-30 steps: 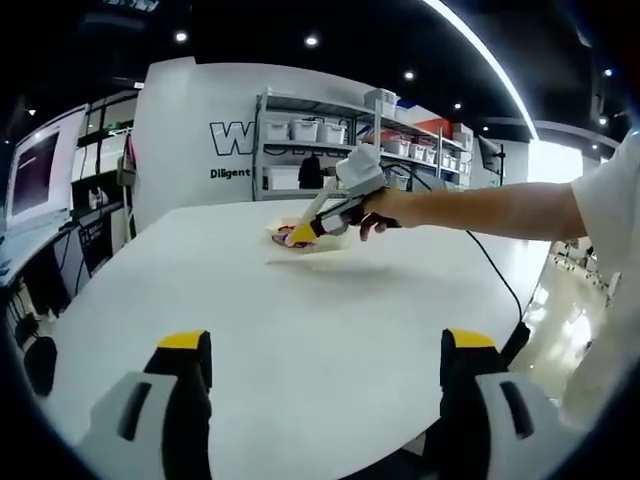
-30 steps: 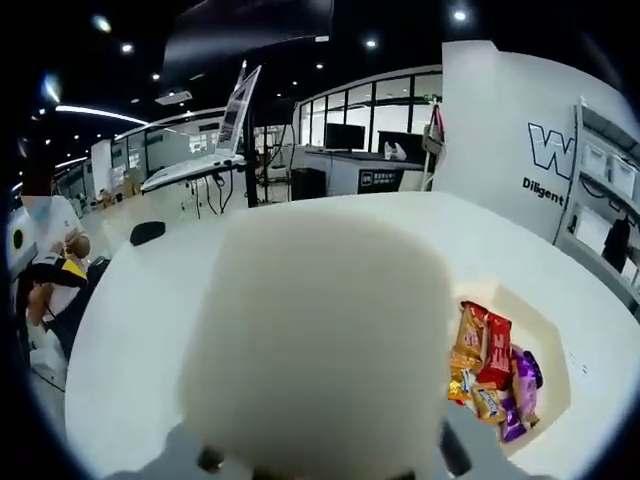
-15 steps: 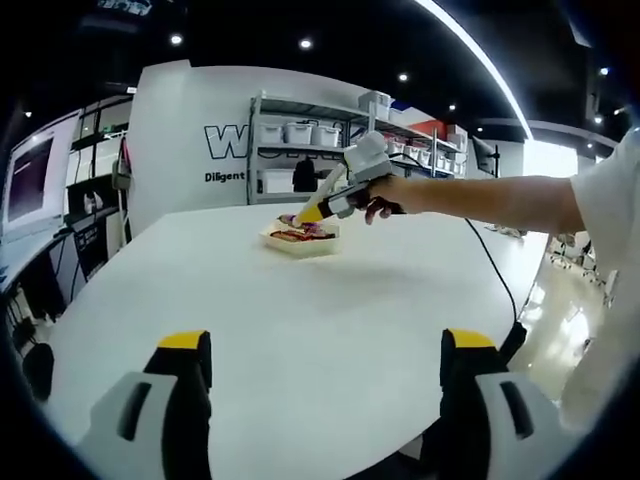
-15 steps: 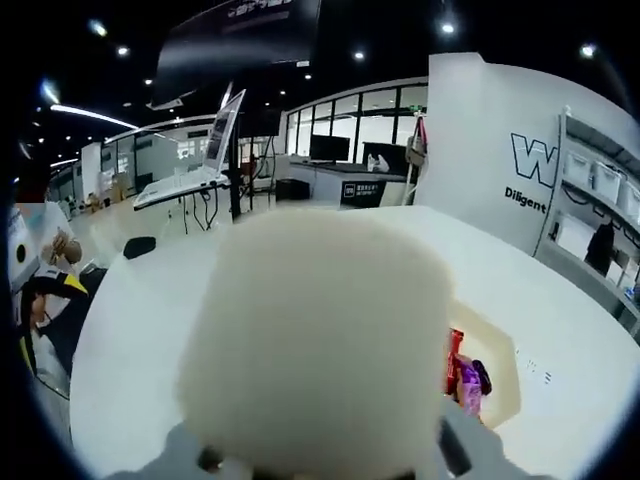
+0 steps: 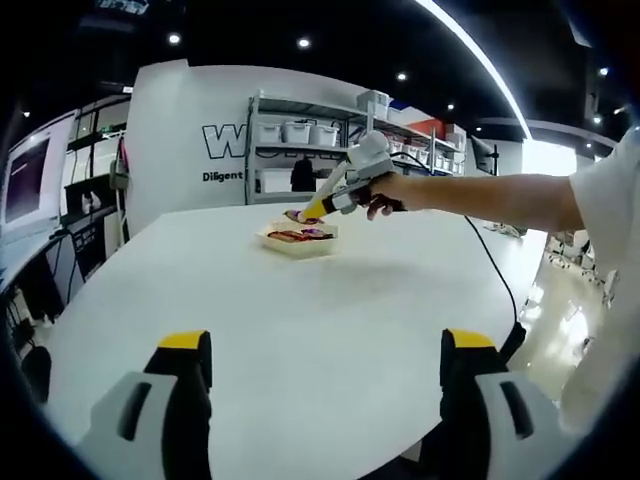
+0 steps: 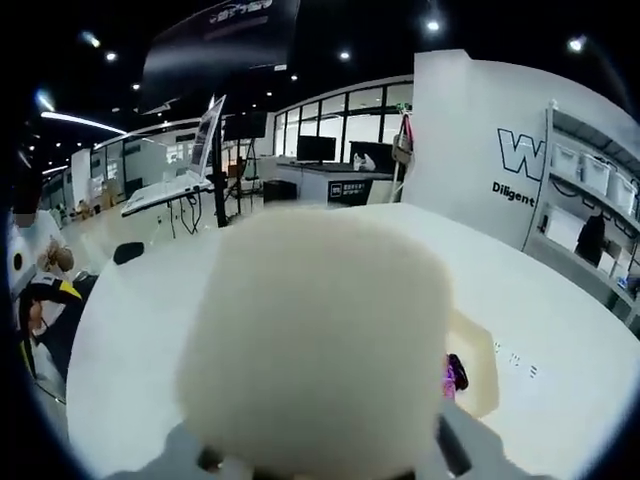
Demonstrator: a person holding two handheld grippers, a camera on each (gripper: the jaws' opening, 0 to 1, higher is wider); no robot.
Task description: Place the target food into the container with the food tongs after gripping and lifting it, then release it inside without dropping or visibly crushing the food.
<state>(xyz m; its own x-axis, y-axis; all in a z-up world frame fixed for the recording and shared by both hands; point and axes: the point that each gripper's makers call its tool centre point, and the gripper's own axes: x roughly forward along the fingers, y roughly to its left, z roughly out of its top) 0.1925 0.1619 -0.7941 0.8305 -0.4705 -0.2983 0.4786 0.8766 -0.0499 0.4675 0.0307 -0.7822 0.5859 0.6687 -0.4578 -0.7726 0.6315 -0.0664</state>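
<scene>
White laminate formed the top of the large round table (image 5: 300,320), on which a shallow cream container (image 5: 298,238) sat well toward the far side. The container held wrapped snacks in red, orange and purple; individual wrappers were too small to distinguish in the left gripper view. In the right gripper view, a corner of the container (image 6: 474,365) appeared beside a pale foam-like block (image 6: 315,345), and one purple-pink wrapped snack (image 6: 454,374) lay against its inner wall.

The right gripper (image 5: 312,209) was held in a person's hand (image 5: 383,198) at the end of an outstretched bare arm. Its yellow-tipped end hung just above the container. A small item appeared at that tip, over the snacks; whether the tip gripped it or merely overlapped it could not be determined. The spacing of the right gripper's jaws could not be determined: in the left gripper view they were too small, and in the right gripper view the pale block covered the centre and lower part of the picture.

The left gripper (image 5: 325,345) was positioned low over the near edge of the table. Its two black jaws with yellow tips stood wide apart, one at each side of the lower view. Nothing lay between them, and they touched no object.

Behind the table stood a metal shelving unit (image 5: 330,140) carrying white bins, against a white wall with dark lettering.
</scene>
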